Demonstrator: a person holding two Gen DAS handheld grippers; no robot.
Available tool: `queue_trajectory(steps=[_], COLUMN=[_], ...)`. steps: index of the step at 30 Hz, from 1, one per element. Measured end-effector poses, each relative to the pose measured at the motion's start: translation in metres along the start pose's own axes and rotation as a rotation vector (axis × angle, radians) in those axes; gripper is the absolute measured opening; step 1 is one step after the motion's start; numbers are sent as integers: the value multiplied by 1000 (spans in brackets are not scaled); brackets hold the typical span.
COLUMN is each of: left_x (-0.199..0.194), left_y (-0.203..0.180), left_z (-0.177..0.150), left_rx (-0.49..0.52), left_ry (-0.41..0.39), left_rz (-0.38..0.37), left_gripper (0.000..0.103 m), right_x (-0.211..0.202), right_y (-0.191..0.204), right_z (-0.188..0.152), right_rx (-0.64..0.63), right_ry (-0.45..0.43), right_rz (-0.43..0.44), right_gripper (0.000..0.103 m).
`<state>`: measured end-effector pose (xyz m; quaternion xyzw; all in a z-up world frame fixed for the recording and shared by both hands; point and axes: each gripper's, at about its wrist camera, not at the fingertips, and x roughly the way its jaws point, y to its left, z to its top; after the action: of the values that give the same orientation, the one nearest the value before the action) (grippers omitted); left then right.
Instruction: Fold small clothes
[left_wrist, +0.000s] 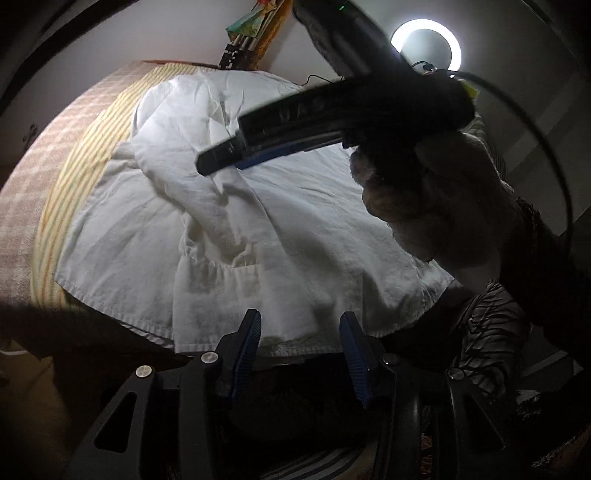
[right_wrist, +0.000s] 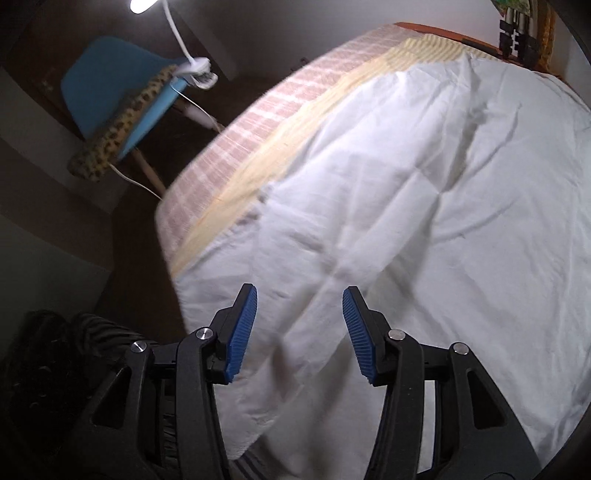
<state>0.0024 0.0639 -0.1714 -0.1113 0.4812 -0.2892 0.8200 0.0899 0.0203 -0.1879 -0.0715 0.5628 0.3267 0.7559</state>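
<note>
Here, one white cotton garment with a gathered seam (left_wrist: 229, 236) is lying spread and partly bunched across the bed with the pink-checked and yellow-striped cover (left_wrist: 44, 206), probably so that its hem and sides can be reached for folding. The left gripper (left_wrist: 300, 354) is hovering at the near hem with its blue-padded fingers (left_wrist: 246, 350) apart and holding nothing, seemingly lining up a pinch, while the right gripper (right_wrist: 300, 332) is hanging above the cloth with its fingers also apart and empty. Counting: one garment, two grippers, one blue chair (right_wrist: 110, 99), one ring lamp (left_wrist: 426, 46)
</note>
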Motion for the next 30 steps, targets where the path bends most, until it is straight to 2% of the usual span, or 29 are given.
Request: queue_trajectory(steps=[2,3,6,9,10,11,13,14,18,22,23,25,27,30], left_x=[-16,-21,-18,1,6,6,8,6,-23,-61,-61,-52,-44,-42], left_y=[5,11,24,29,31,31,33,33,33,37,41,59,69,69], left_z=[0,2,6,7,7,7,8,9,13,12,9,4,3,3], left_rx=[-20,-41,-58,-69,-75,-71,-70,-81,-89,-80,-87,-120,-149,-148], left_ry=[-59,-84,-71,-32,-19,-48,-51,-69,-144,-204,-201,-149,-114,-89], left_rz=[62,120,233,245,252,254,225,213,248,339,358,397,406,420], left_gripper=[44,44,42,35,29,23,1,0,0,0,0,0,0,14], right_x=[-2,-5,-18,-17,-13,-8,2,7,12,10,12,19,21,21], right_y=[-6,-7,-1,21,30,35,39,38,22,5,3,4,9,13], right_z=[-2,-1,6,18,23,27,33,36,42,41,40,39,35,28], right_rx=[-1,2,-16,-64,-80,-91,-100,-99,-40,-7,-10,-29,-70,-118], right_ry=[6,-2,-54,-67,-62,-57,-42,-34,-43,-52,-47,-35,-35,-23], right_rz=[-33,-31,13,39,31,21,9,0,-25,-43,-52,-79,-112,-149], right_gripper=[52,52,52,52,52,52,52,52,52,52,52,52,52,52])
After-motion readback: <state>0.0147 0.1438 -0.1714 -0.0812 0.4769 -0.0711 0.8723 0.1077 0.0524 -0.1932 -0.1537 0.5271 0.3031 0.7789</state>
